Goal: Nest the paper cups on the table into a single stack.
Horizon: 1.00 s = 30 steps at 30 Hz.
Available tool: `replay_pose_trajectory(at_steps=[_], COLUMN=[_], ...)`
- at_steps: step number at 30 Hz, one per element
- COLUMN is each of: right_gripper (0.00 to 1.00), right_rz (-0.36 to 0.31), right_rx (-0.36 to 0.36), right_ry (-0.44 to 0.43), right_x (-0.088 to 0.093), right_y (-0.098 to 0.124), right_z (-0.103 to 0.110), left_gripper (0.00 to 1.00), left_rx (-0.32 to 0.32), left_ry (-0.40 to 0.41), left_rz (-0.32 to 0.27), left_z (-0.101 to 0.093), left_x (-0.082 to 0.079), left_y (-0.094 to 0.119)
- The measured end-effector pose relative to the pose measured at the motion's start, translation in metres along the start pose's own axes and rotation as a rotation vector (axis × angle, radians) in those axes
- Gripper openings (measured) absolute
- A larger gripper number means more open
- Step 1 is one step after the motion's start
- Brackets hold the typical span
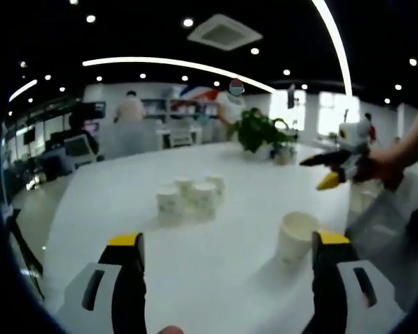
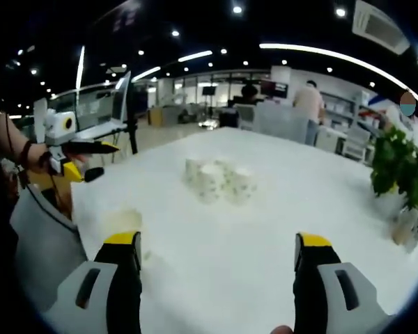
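Nearest, one upright white paper cup (image 1: 297,236) stands just inside the wide-open left hand-held gripper (image 1: 227,245); the right hand-held gripper (image 2: 217,245), likewise wide and empty, faces the clustered cups (image 2: 219,179) farther off on the white table (image 2: 265,229).

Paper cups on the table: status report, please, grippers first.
Left gripper open, right gripper open, both empty. Paper cups clustered mid-table, one lone cup near left gripper; unstacked. Nothing in the way.

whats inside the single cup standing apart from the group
The lone paper cup stands upright on the white table, mouth open. Its visible inner wall looks bare white; the bottom is hidden by the rim.
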State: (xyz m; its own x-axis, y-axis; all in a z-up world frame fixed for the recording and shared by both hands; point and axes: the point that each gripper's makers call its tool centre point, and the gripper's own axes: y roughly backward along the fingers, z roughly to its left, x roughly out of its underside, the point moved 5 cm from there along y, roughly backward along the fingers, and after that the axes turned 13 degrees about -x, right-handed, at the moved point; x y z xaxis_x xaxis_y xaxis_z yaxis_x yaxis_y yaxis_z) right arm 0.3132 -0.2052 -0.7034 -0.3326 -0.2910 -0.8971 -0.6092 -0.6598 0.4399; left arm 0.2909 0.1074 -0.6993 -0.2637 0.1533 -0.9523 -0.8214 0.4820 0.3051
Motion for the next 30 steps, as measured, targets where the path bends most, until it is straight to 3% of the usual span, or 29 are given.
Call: replay_pose_trajectory(at_steps=[8, 17, 23, 30], right_gripper=[0.87, 0.83, 0.71, 0.61], right_rz=[0.006, 0.084, 0.183, 0.220], right_rx=[-0.030, -0.131, -0.196, -0.225], right_ry=[0.023, 0.168, 0.193, 0.206], right_x=[-0.030, -0.058, -0.052, -0.048], right_y=[-0.052, -0.119, -0.166, -0.198], right_z=[-0.071, -0.109, -0.123, -0.135], left_gripper=[0.99, 0.99, 0.99, 0.99], left_rx=[-0.019, -0.081, -0.117, -0.162], left_ry=[-0.033, -0.009, -0.001, 0.024], left_rz=[0.012, 0.034, 0.049, 0.078], left_z=[0.000, 0.009, 0.006, 0.007], left_x=[-0.003, -0.005, -0.004, 0.004], left_y=[-0.004, -0.011, -0.011, -0.010])
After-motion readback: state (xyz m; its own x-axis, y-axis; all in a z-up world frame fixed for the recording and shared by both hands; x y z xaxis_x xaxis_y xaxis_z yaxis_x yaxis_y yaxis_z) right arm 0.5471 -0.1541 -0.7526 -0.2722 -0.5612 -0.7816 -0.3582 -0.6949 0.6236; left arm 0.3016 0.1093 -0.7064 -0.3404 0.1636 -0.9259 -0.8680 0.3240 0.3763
